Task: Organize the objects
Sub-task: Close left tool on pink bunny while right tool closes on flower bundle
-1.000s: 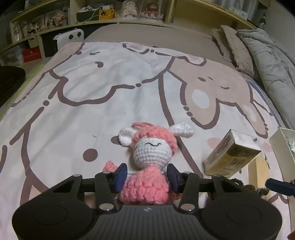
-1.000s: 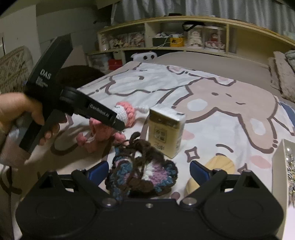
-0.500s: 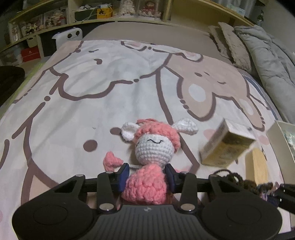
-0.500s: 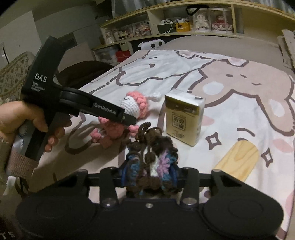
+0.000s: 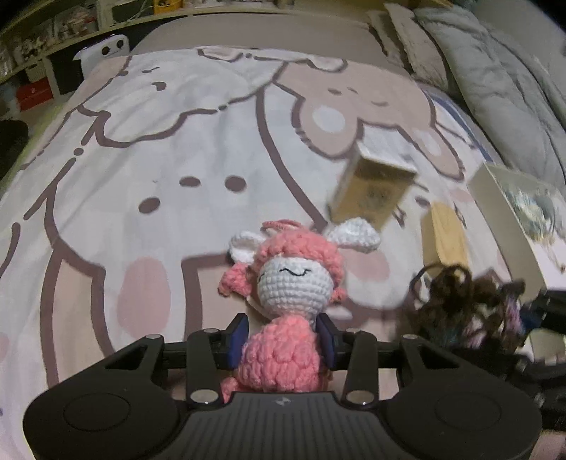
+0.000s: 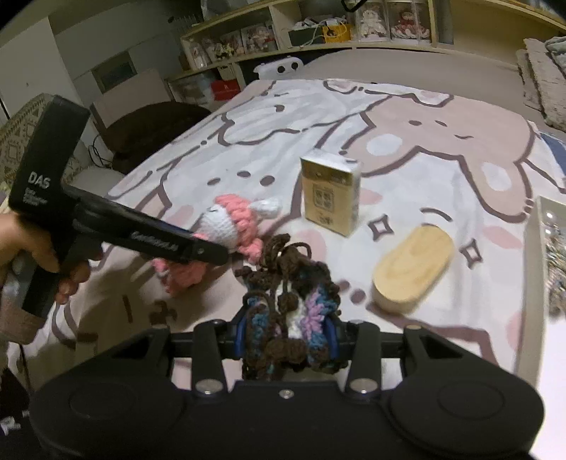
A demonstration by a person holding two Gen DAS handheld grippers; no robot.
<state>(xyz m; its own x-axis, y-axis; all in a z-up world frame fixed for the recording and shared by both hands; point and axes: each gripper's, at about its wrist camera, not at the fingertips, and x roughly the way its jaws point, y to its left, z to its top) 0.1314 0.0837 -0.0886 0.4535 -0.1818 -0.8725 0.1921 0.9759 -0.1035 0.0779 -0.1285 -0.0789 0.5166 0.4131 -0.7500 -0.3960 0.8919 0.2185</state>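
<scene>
Left gripper (image 5: pixel 282 340): clenched on the pink body of a pink-and-white crocheted doll (image 5: pixel 283 283), lifted just above the cartoon-print bedspread (image 5: pixel 177 141).
Right gripper (image 6: pixel 287 332): clamped on a brown, blue and lilac crocheted pouch (image 6: pixel 290 304).
Beyond: an oval wooden block (image 6: pixel 414 269) lies flat on the bedspread; a gold card box (image 6: pixel 330 191) stands upright behind it.
Right edge: a white tray (image 6: pixel 530 254).
Far: shelves (image 6: pixel 318 32).
</scene>
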